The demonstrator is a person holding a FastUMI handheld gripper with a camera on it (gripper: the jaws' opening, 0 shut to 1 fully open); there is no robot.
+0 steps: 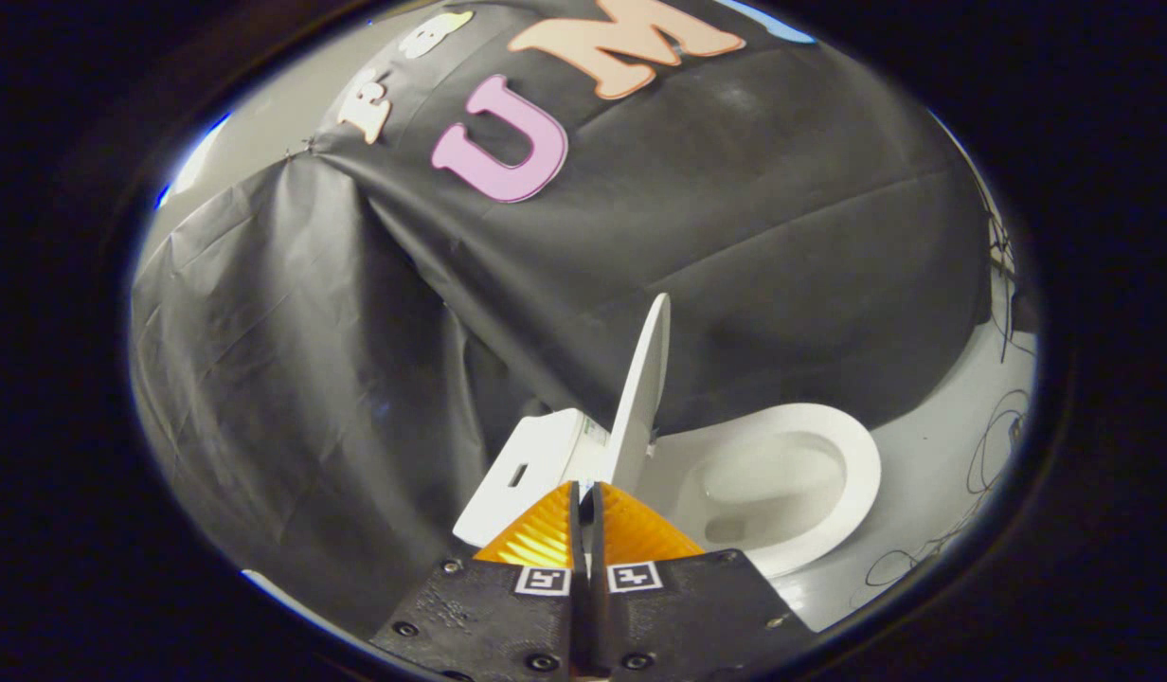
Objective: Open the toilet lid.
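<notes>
A white toilet stands just beyond my fingers. Its lid (643,388) is raised upright, seen edge-on, leaning back toward the white tank (527,464). To the right of the lid lies the oval seat (853,469) around the exposed bowl (768,478). My gripper (586,488) is shut, the two fingers pressed together with only a thin slit and nothing between them. The fingertips sit just below the lid's lower edge, near its hinge; I cannot tell whether they touch it.
Black cloth forms the booth wall behind and left of the toilet. A pale floor (943,474) runs to the right, with thin dark cables (996,445) trailing across it.
</notes>
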